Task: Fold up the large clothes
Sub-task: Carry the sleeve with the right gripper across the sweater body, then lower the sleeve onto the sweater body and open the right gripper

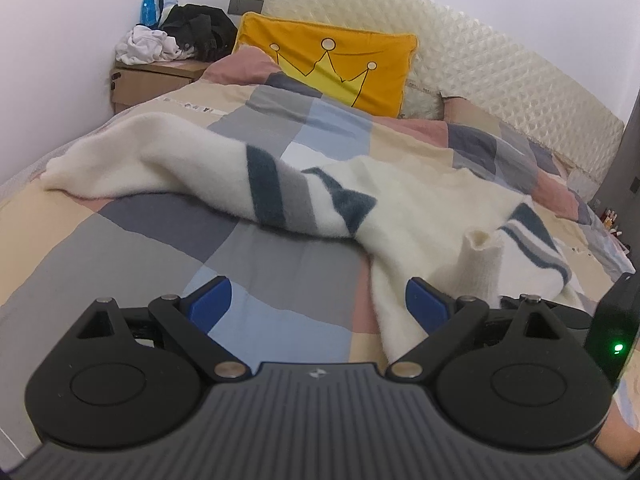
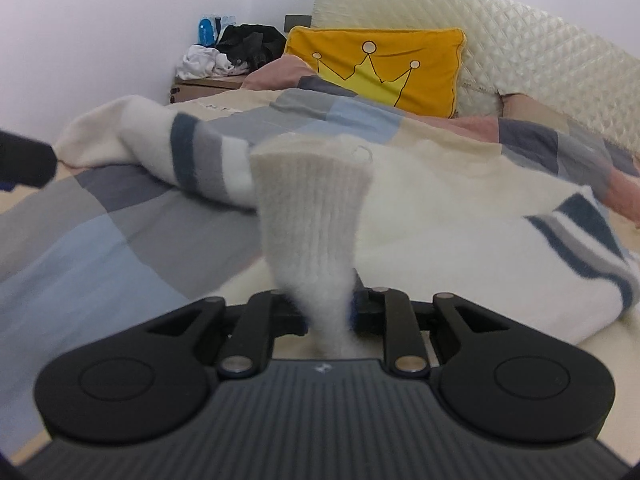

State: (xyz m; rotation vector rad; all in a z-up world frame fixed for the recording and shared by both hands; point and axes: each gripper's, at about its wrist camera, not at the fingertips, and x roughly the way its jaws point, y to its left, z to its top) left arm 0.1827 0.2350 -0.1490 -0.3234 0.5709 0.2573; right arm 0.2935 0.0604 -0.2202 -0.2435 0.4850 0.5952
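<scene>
The bed (image 1: 120, 248), under a patchwork cover of grey, blue, pink and beige, fills both views, its quilted cream headboard (image 1: 460, 52) running across the far edge. The near left part of the cover lies bare and flat – the widest free stretch. A cream sweater (image 1: 400, 196) with dark blue and grey stripes sprawls across the middle, one sleeve (image 1: 132, 156) stretched toward the bed's left edge, its body reaching toward the right edge. A yellow crown cushion (image 1: 332, 64) leans on the headboard; a bedside cabinet (image 1: 152, 80) heaped with clothes stands in the far left corner. The left gripper (image 1: 318, 304) hovers over bare cover, jaws wide and empty, its right finger just beside the sweater's near hem. The right gripper (image 2: 328, 312) has its jaws narrow, pinching the ribbed cuff (image 2: 312, 216) – the cuff stands upright above the fingers.
</scene>
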